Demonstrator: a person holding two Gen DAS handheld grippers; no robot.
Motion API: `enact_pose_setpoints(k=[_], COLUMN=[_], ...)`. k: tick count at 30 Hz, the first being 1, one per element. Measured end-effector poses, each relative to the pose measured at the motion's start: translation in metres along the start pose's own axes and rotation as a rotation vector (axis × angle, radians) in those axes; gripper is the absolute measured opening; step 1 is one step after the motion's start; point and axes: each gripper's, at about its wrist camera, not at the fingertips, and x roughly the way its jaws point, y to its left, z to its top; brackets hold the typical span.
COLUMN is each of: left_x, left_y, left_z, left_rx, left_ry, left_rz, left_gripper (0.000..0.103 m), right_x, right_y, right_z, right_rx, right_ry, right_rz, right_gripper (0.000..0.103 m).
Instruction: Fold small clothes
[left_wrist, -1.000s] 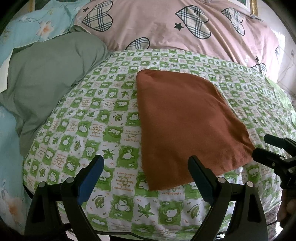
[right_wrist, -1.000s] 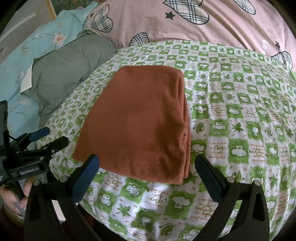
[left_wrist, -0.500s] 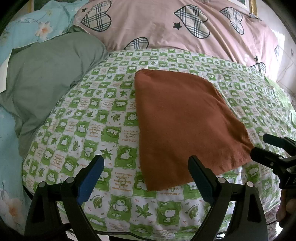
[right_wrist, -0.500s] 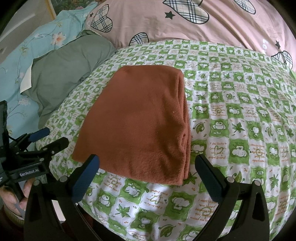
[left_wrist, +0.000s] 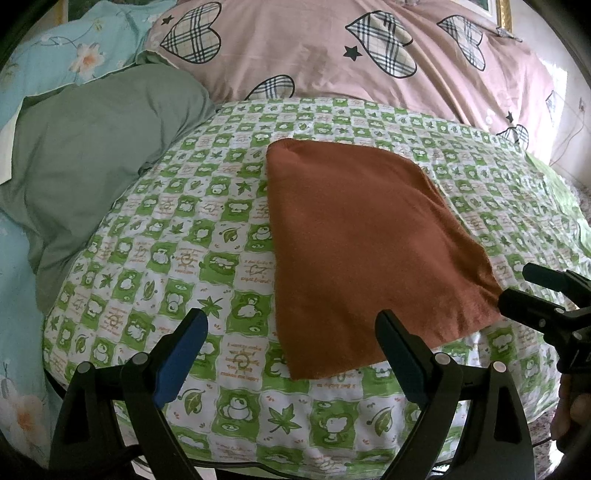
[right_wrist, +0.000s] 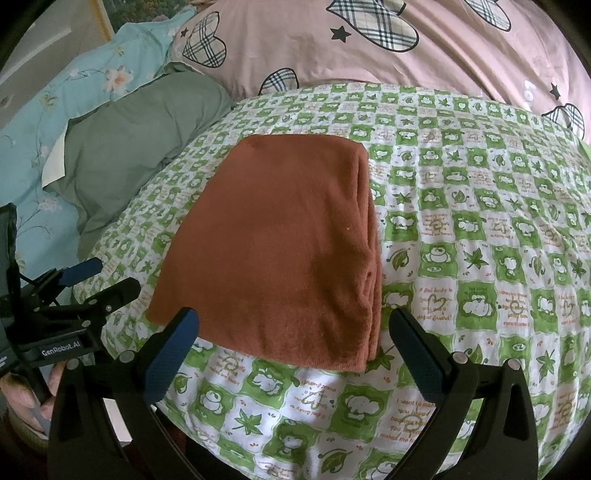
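A rust-brown cloth (left_wrist: 365, 254) lies folded flat on the green-and-white checked cover (left_wrist: 177, 240), with its thick folded edge on the right in the right wrist view (right_wrist: 291, 243). My left gripper (left_wrist: 291, 332) is open and empty, just short of the cloth's near left corner. My right gripper (right_wrist: 295, 332) is open and empty, hovering in front of the cloth's near edge. The right gripper also shows at the right edge of the left wrist view (left_wrist: 532, 291), beside the cloth's near right corner. The left gripper shows at the left of the right wrist view (right_wrist: 99, 280).
A grey-green pillow (left_wrist: 96, 147) lies to the left of the checked cover. A pink quilt with plaid hearts (left_wrist: 351, 55) is piled behind it. Light blue floral bedding (left_wrist: 55, 62) lies at the far left. The cover's near edge drops off just below both grippers.
Both grippers have drawn back slightly toward the near edge of the bed. The cloth has not moved and both grippers stay open.
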Motion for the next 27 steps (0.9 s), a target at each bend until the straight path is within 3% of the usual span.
enact_pose_setpoints(k=[27], left_x=[-0.0004], left_y=[-0.0035], left_z=[0.0021], left_rx=[0.003], left_ry=[0.001], left_rz=[-0.002], left_gripper=[0.093], right_x=[0.0014], right_y=[-0.0003], right_z=[0.001], right_rx=[-0.002], right_ry=[0.0], right_rz=[0.001], right_gripper=[0.103])
